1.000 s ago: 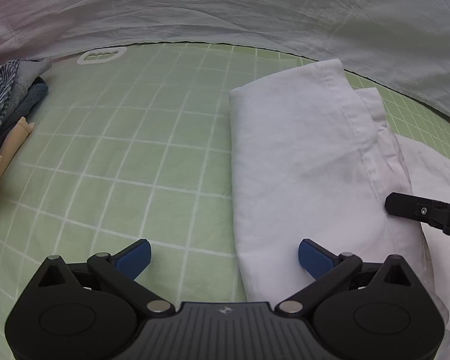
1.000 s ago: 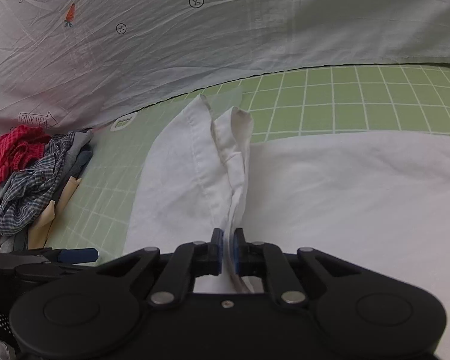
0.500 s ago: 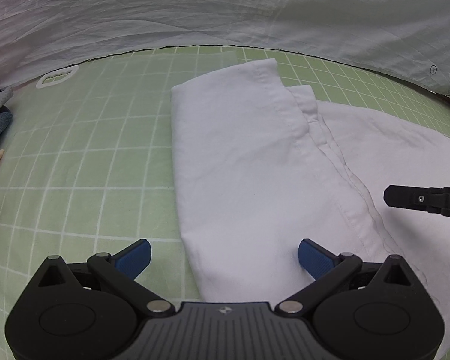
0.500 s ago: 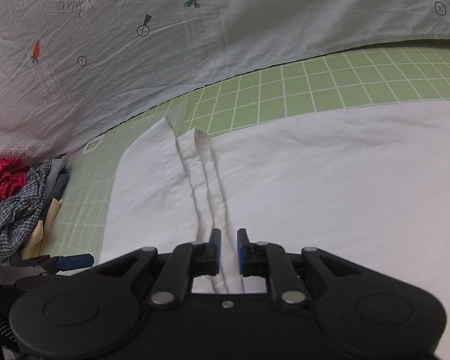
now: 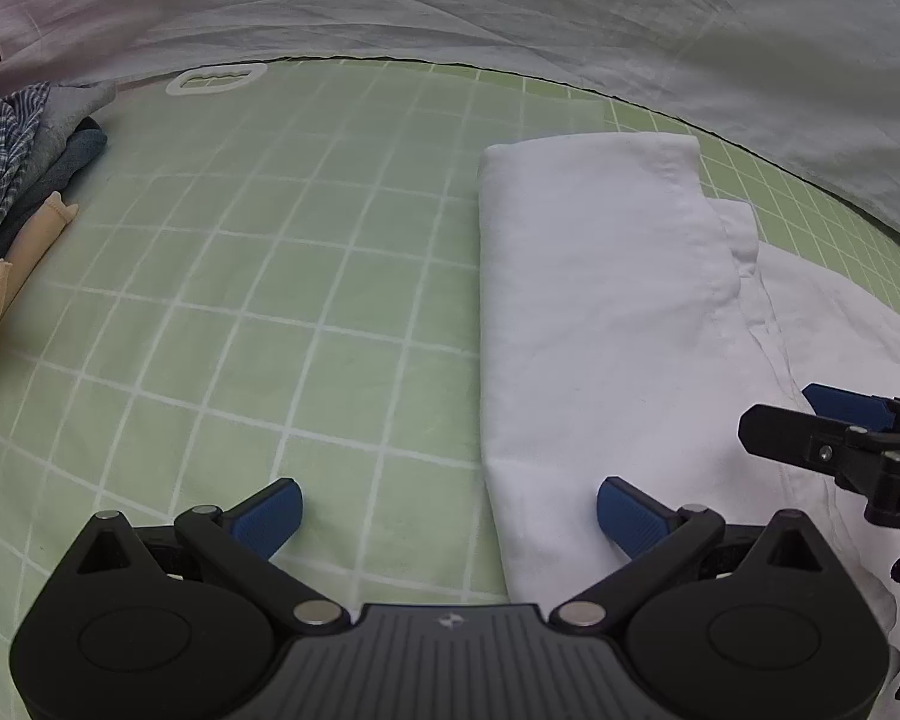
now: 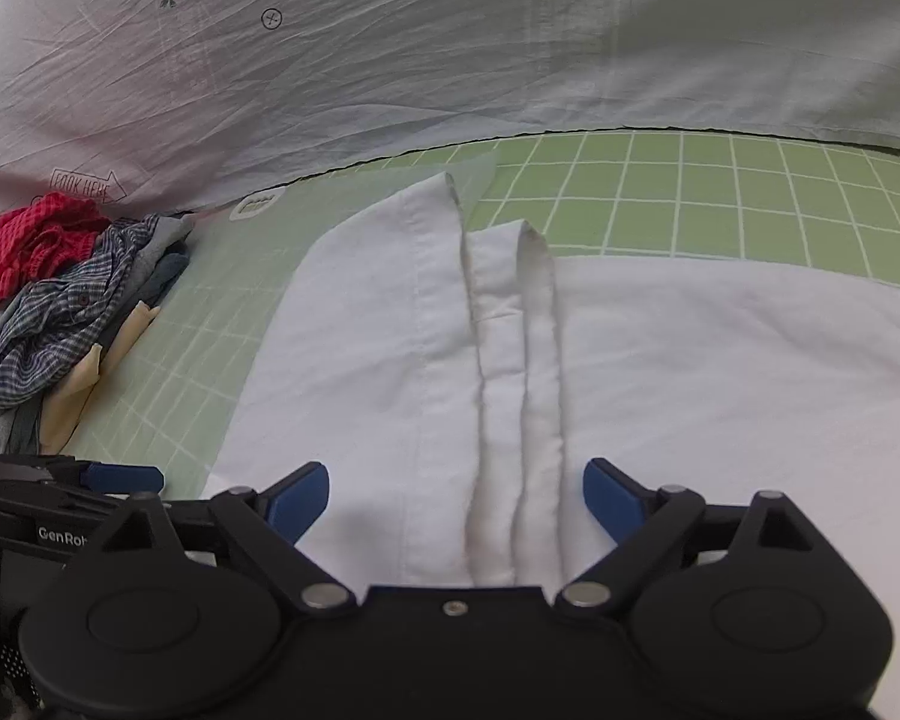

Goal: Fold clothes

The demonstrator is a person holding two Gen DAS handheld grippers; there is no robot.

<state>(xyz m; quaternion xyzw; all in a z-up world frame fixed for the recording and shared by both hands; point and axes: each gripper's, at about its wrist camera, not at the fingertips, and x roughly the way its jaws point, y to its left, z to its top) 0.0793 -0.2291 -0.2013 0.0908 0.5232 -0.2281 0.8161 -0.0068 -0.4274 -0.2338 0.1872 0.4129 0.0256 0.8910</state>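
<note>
A white garment (image 5: 600, 312) lies on the green checked mat (image 5: 270, 300), its left side folded over into a long panel. My left gripper (image 5: 447, 513) hovers open over the garment's near left edge, one pad above the mat and one above the cloth, gripping nothing. In the right wrist view the same garment (image 6: 360, 360) shows a narrow doubled strip (image 6: 510, 390) running away from me. My right gripper (image 6: 456, 492) has its jaws opening wide, the strip lying loose between them with neither pad touching it. The right gripper's fingers (image 5: 840, 438) show at the left view's right edge.
A pile of other clothes (image 6: 60, 300), red, checked blue, grey and beige, sits at the mat's left side. A white printed sheet (image 6: 450, 60) hangs behind the mat. A small white tag (image 5: 216, 79) lies at the mat's far edge.
My right gripper was shut on the white strip, holding it raised. It has let go and spread wide, and the strip now lies flat. The left gripper stayed open.
</note>
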